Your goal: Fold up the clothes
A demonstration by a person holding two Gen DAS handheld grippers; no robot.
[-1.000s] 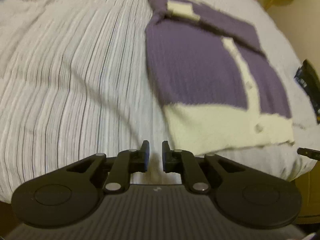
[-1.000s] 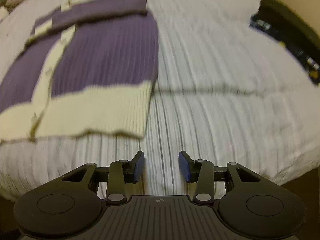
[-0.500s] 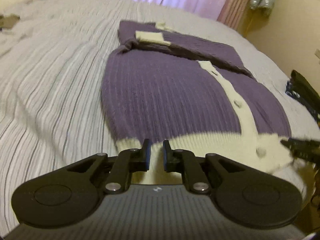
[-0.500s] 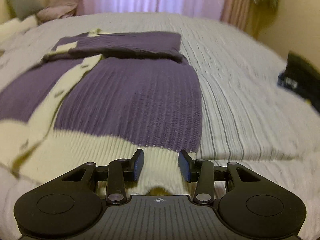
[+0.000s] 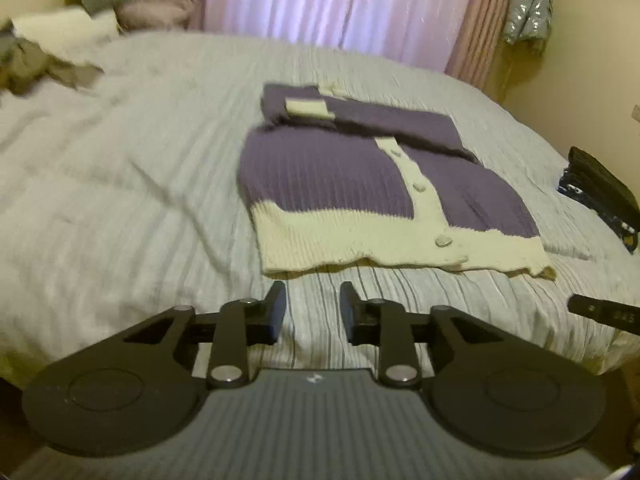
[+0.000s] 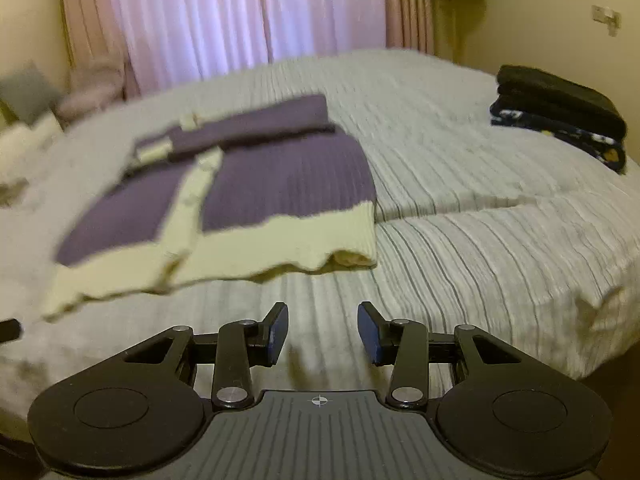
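Note:
A purple cardigan (image 5: 332,172) with a cream hem and a cream button band lies flat on the striped bed cover (image 5: 120,184), sleeves folded across its top. My left gripper (image 5: 313,300) hovers over the bed's near edge just short of the cream hem; its jaws are opening and nothing is between them. In the right wrist view the same cardigan (image 6: 280,176) lies ahead and to the left. My right gripper (image 6: 322,322) stands open and empty over bare cover, short of the hem's right corner. A tip of the right gripper (image 5: 604,312) shows at the left view's right edge.
A stack of folded dark clothes (image 6: 560,116) sits at the bed's far right edge. Loose cream and grey garments (image 5: 52,48) lie at the far left by pillows. Pink curtains (image 6: 240,16) hang behind the bed. The cover has a fold ridge (image 6: 460,200) right of the cardigan.
Both grippers have pulled back from over the cream hem toward the bed's near edge, so more of the room shows. The left jaws have spread apart; the right jaws kept their gap.

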